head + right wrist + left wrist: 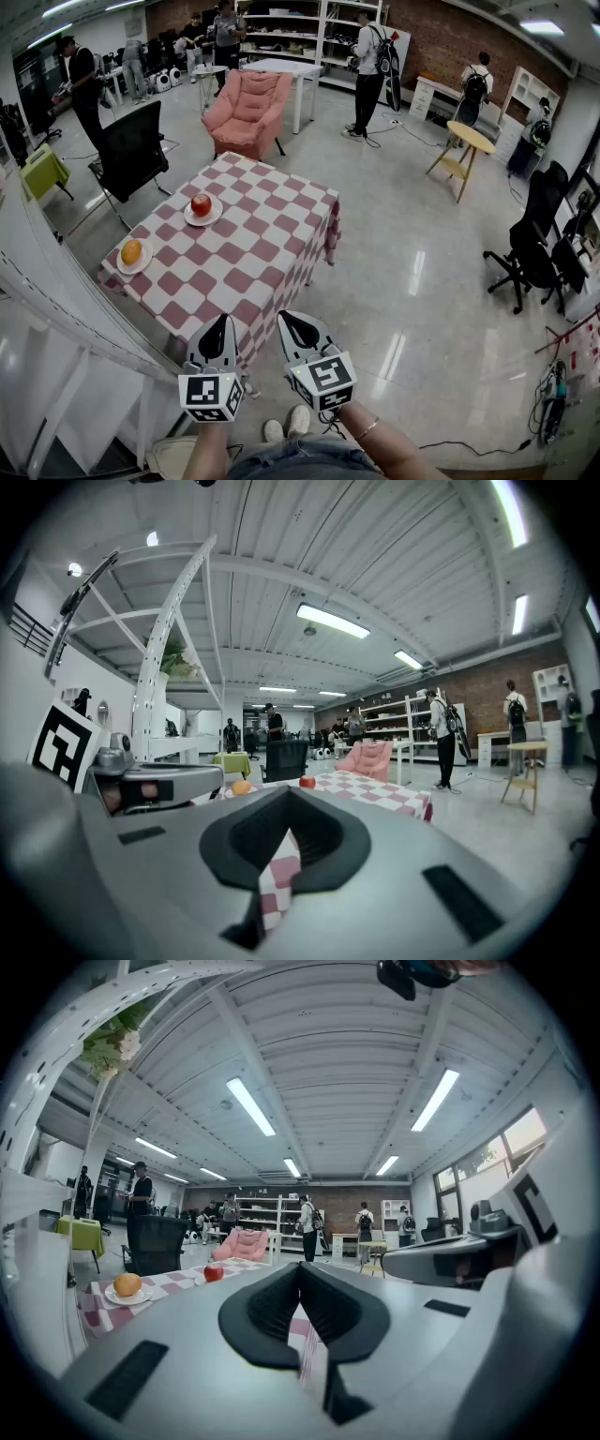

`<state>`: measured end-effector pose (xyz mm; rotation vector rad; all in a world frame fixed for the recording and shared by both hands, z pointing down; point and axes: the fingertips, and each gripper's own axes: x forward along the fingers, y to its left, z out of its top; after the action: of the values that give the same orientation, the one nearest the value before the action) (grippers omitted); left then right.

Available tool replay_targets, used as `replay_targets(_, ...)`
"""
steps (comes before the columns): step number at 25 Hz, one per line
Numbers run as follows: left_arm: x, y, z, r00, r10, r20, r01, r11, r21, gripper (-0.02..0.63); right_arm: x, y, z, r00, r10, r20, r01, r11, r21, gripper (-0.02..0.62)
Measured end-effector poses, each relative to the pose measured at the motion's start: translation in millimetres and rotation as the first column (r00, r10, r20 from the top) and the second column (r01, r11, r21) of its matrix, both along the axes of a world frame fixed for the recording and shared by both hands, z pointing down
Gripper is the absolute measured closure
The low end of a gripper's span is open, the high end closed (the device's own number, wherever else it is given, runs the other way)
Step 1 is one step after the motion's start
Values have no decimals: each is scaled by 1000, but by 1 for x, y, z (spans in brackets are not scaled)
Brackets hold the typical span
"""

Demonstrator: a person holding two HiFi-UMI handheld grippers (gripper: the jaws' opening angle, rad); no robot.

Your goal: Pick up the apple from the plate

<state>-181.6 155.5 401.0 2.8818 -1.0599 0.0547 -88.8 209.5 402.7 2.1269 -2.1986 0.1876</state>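
Observation:
A red apple (201, 203) sits on a white plate (214, 217) toward the far left of the red-and-white checked table (253, 253). It also shows small and distant as the apple (214, 1273) in the left gripper view and as the apple (307, 782) in the right gripper view. My left gripper (220, 323) and right gripper (290, 321) hover side by side at the table's near edge, well short of the apple. Both are shut with nothing held. In their own views, the left gripper (300, 1270) and the right gripper (286, 795) have jaws that meet at the tips.
An orange (131, 250) lies on a second plate (120, 265) at the table's left corner. A black office chair (131, 150) and a pink armchair (248, 108) stand beyond the table. A white railing (56, 291) runs along my left. Several people stand far back.

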Motion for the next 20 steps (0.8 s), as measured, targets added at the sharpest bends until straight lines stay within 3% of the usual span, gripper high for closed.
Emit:
replay_targets(12, 11, -7, 1, 1000, 25, -4, -25, 1000, 2, 589, 11, -10, 5, 1000, 7, 22, -7, 1000, -1, 586)
replay_targets(20, 34, -13, 9, 1000, 5, 19, -5, 1000, -1, 589, 42, -9, 12, 999, 24, 35, -23, 1000, -18, 586)
